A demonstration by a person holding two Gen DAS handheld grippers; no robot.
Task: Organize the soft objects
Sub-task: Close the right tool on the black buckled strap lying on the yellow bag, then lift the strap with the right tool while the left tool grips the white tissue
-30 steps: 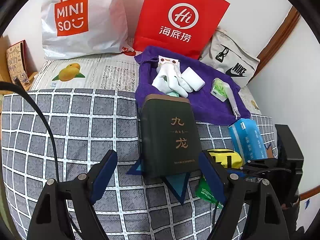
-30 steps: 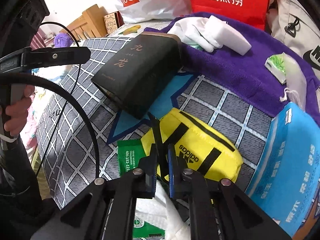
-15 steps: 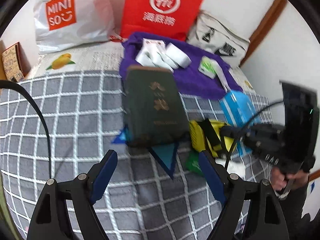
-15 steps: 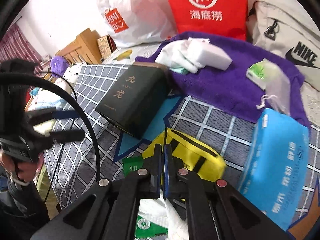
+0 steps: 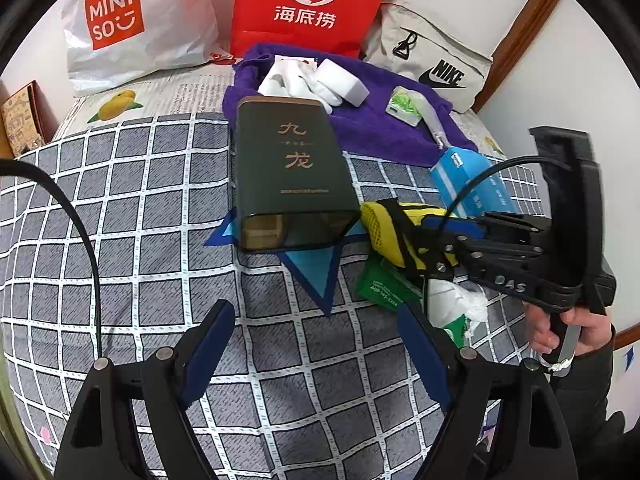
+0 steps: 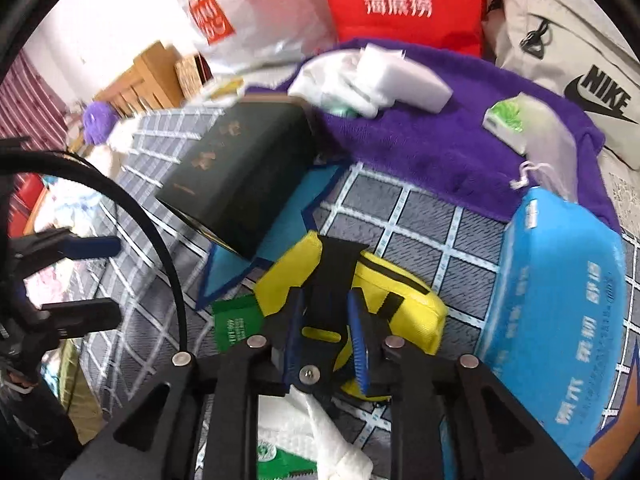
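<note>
A yellow pouch (image 6: 400,300) with black straps lies on the checked bed cover (image 5: 140,220), beside a dark green box (image 5: 292,168). My right gripper (image 6: 326,294) hovers over the pouch's near end. Its jaws are opening, and the black strap (image 6: 332,268) runs up between the parted pads. In the left wrist view the right gripper (image 5: 424,236) reaches in from the right, held by a hand (image 5: 544,332). My left gripper (image 5: 314,312) stands open above bare bed cover, nothing between its fingers. A blue tissue pack (image 6: 560,320) lies to the right of the pouch.
A purple towel (image 5: 380,128) behind the box carries white gloves (image 5: 288,84), a white sponge (image 5: 344,84) and a small green packet (image 5: 404,106). A green sachet (image 5: 380,288) and crumpled white wrapping (image 5: 456,300) lie near the pouch. White (image 5: 132,32), red (image 5: 308,8) and grey bags (image 5: 432,60) line the wall.
The right jaws, shut tight on the strap before, have parted, and the strap now lies flat between them. The left gripper has drawn back, showing more of the right gripper and hand.
</note>
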